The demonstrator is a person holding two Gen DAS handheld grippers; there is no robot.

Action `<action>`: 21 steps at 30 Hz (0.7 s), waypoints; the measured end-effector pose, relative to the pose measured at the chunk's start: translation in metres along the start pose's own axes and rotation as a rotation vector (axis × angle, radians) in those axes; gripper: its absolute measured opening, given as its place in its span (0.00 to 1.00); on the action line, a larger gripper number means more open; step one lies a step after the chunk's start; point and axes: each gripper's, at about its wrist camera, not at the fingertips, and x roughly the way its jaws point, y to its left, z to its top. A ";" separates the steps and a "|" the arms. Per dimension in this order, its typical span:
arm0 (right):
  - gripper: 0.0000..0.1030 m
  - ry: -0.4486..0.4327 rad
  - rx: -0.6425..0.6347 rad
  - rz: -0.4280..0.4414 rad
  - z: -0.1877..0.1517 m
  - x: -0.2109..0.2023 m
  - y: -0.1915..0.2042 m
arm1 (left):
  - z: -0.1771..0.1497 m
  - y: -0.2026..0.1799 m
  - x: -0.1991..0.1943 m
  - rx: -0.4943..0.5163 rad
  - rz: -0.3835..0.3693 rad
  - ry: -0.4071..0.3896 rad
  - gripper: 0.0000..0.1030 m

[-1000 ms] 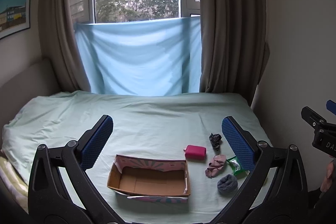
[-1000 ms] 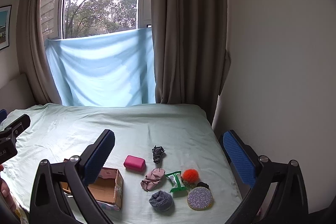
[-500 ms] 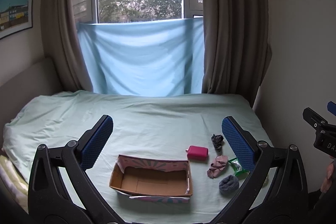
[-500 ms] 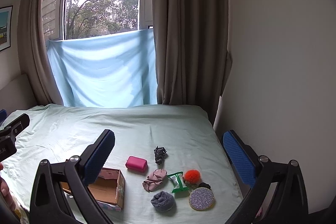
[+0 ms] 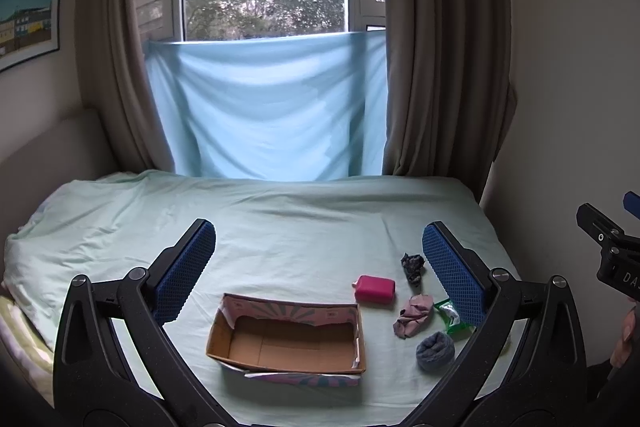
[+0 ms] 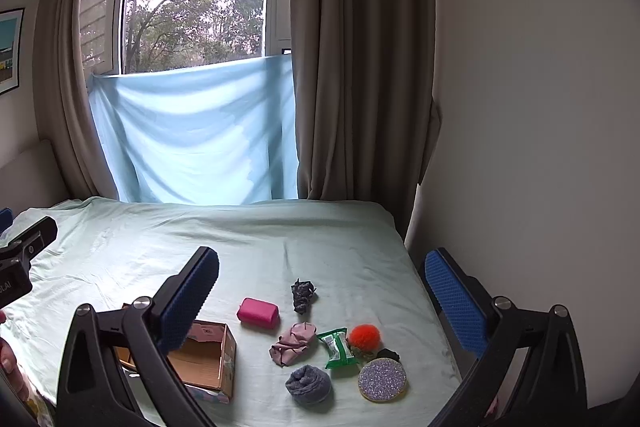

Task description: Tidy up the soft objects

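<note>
Both jaws gape wide and empty above the cardboard box [image 5: 286,337]; the green packet's [image 6: 338,347] print is unreadable.

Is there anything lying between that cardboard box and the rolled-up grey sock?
No. In the right wrist view, only bare green bedsheet separates the cardboard box from the grey sock.

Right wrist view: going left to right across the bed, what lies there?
Cardboard box → pink case → pink cloth → green packet → orange pompom → glitter disc.
</note>
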 end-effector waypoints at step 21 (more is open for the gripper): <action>1.00 0.002 0.001 0.000 0.002 -0.004 0.005 | -0.001 0.001 0.006 -0.004 -0.007 0.014 1.00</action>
